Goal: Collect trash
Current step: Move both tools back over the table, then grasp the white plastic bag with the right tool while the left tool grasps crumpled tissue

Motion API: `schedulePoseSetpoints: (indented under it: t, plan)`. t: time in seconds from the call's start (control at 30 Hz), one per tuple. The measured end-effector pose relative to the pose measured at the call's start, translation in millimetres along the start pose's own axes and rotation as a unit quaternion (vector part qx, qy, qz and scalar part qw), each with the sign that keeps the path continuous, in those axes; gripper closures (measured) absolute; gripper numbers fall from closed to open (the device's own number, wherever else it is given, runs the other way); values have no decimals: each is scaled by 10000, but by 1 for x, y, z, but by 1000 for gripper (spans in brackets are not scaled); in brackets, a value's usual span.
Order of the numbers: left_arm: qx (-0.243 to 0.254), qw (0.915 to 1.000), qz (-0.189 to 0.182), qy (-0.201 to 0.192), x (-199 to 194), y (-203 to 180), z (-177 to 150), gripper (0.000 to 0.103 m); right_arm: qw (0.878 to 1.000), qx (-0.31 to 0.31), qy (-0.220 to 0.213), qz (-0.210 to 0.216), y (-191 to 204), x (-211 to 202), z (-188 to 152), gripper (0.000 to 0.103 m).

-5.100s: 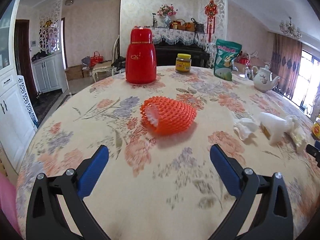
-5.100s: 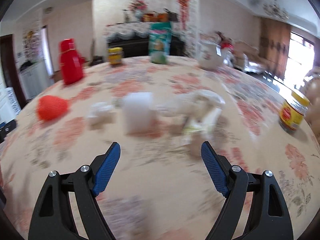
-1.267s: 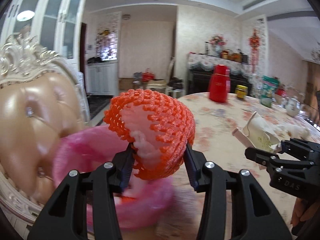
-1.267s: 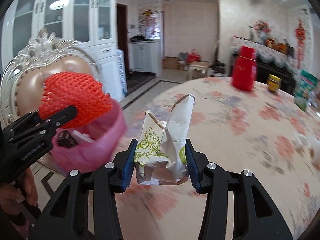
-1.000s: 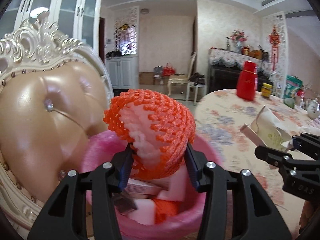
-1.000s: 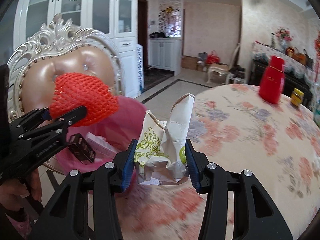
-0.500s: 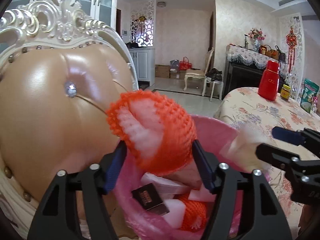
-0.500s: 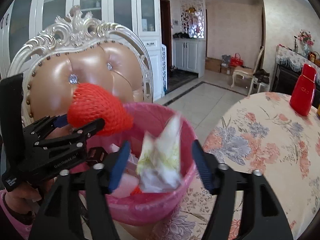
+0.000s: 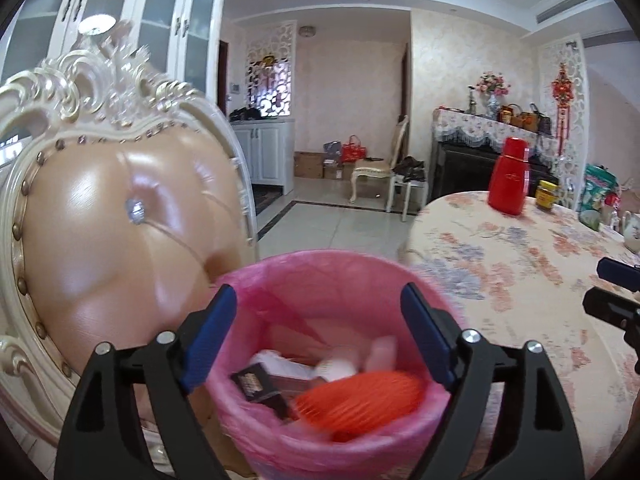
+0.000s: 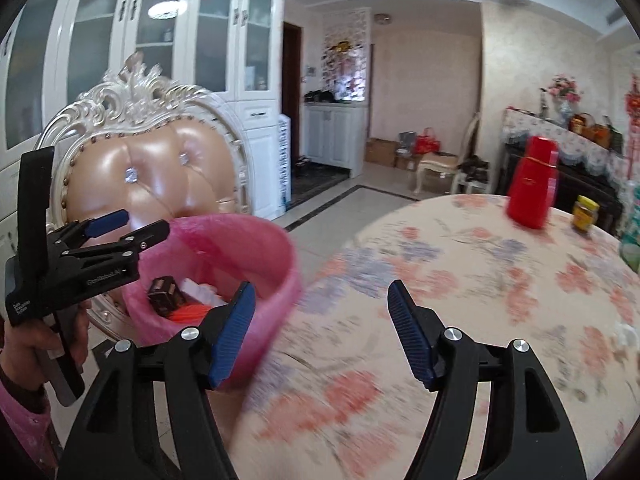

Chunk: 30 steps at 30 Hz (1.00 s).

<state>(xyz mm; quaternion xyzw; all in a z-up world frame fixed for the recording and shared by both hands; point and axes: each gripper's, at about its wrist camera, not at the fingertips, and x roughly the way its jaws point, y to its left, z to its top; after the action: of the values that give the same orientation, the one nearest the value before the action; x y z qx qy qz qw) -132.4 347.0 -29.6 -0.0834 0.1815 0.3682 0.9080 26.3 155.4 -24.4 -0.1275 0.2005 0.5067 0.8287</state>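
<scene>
Lying blurred in the pink-lined bin (image 9: 280, 280), the orange foam net (image 9: 360, 404) sits beneath the left gripper's (image 9: 316, 340) empty, opening jaws.

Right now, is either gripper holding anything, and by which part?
Nothing is held. The left gripper is opening over the pink-lined bin, with the orange foam net lying inside. The right gripper is open and empty above the table.
</scene>
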Motion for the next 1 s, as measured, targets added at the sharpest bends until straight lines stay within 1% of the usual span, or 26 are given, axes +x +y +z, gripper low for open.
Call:
schedulePoseSetpoints:
  t: [0.03,0.1,0.17,0.27,0.33,0.43,0.53,0.57,0.7,0.87,1.0]
  plan:
    - [20,10000,-54,-18,-2,-6,0,16,9999,46,-43,-135,-9,-11,-4,37]
    - [76,9997,-245,-60,-10,-29,0,11,9993,136,-109,-339,-23,-26,-10,32]
    - [124,9990,-407,-98,-15,-47,1,6,9981,230,-168,-549,-38,-44,-18,30]
    - [197,9966,-787,-136,-23,-86,1,5,9953,369,-164,-883,-65,-68,-33,30]
    - [268,9935,-1100,-87,-27,-116,1,5,9931,465,-161,-1067,-81,-81,-41,26]
    - [552,9875,-1475,-64,-35,-169,0,5,9873,702,-143,-1418,-111,-103,-57,25]
    - [781,9784,-1911,-55,-43,-215,-1,5,9792,900,-102,-1817,-145,-127,-74,25]
    - [850,9741,-2094,-18,-46,-236,-1,5,9757,983,-91,-1957,-158,-136,-80,25]
    - [1011,9617,-2544,113,-46,-299,-7,5,9620,1254,-9,-2427,-203,-163,-103,25]
    - [1089,9486,-2946,397,-34,-375,-12,5,9435,1522,154,-2940,-262,-187,-129,25]
    - [1153,9440,-3063,412,-18,-421,-8,5,9275,1757,279,-3288,-310,-196,-144,25]
